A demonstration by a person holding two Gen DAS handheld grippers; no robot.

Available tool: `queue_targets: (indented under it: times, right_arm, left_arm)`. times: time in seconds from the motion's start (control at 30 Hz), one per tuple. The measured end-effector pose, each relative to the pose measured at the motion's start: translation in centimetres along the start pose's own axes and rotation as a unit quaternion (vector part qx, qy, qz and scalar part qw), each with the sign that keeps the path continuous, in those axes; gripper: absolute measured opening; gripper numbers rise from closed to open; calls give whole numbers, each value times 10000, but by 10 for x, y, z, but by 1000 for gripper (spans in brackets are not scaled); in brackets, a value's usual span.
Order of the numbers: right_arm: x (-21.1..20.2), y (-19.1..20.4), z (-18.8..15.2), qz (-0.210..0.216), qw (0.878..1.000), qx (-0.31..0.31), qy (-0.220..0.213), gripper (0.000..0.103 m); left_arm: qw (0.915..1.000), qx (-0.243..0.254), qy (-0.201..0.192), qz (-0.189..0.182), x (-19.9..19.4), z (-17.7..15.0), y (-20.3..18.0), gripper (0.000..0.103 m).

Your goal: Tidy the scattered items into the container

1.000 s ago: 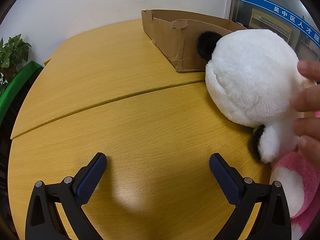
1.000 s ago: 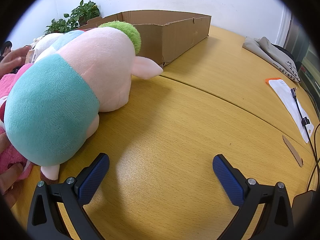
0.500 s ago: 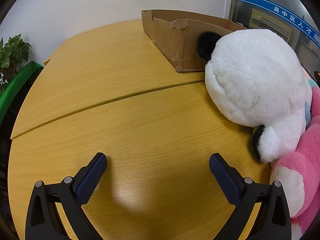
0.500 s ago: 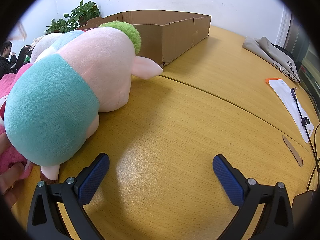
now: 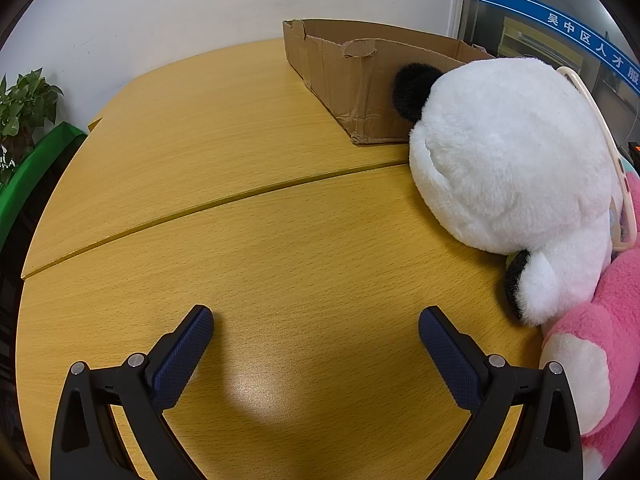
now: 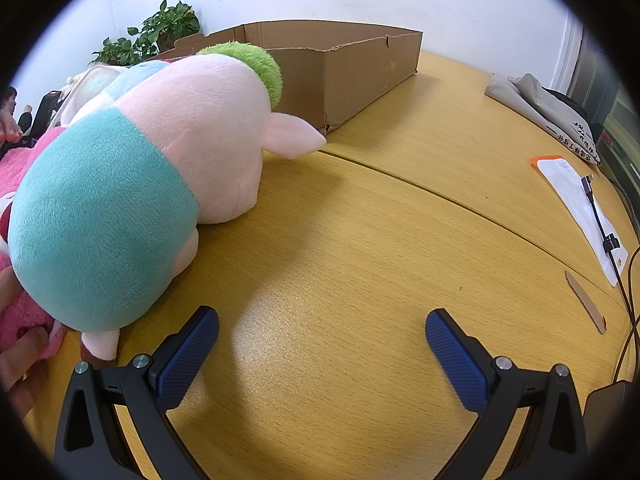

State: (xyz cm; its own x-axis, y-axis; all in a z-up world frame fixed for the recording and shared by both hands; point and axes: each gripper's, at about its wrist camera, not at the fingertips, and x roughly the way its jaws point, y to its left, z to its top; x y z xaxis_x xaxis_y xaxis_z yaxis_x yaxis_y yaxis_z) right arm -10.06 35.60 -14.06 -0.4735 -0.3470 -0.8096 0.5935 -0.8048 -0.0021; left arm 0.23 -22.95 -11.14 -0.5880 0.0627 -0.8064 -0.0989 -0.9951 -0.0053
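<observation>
A white panda plush (image 5: 508, 152) lies on the wooden table (image 5: 240, 240) at the right of the left wrist view, leaning on a pink plush (image 5: 600, 344). Behind it stands an open cardboard box (image 5: 360, 80). My left gripper (image 5: 316, 320) is open and empty, to the left of the panda. In the right wrist view a pale pink pig plush with teal shorts and a green tuft (image 6: 140, 176) lies on its side before the cardboard box (image 6: 344, 68). My right gripper (image 6: 322, 322) is open and empty, to the right of the pig's rear.
Potted plants (image 6: 160, 36) stand behind the box. A grey bag (image 6: 548, 112), a white packet with a cable (image 6: 580, 208) and a cardboard strip (image 6: 584, 300) lie at the table's right. A person's fingers (image 6: 20, 356) rest on the pink plush (image 6: 24, 312) at far left.
The hand that touched the panda in the left wrist view has withdrawn out of sight. Both grippers and the plush toys have stayed where they were.
</observation>
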Motion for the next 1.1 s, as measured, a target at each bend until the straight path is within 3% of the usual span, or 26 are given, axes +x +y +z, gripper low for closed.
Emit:
queue_targets:
  times: [0.8,1.0,1.1]
  right_arm:
    - [0,2,0,-17,10000,15,1,103]
    - [1,0,0,-59,9999,82,1,103]
    - [-5,1,-9,-187,9995,241,10,103]
  left_arm:
    - [10000,16,4,21,0,0,0,103]
    - [9997,-141,42,210,-9,-10,-12,103]
    - [9983,-186,-80,549,-29,-27,-23,103]
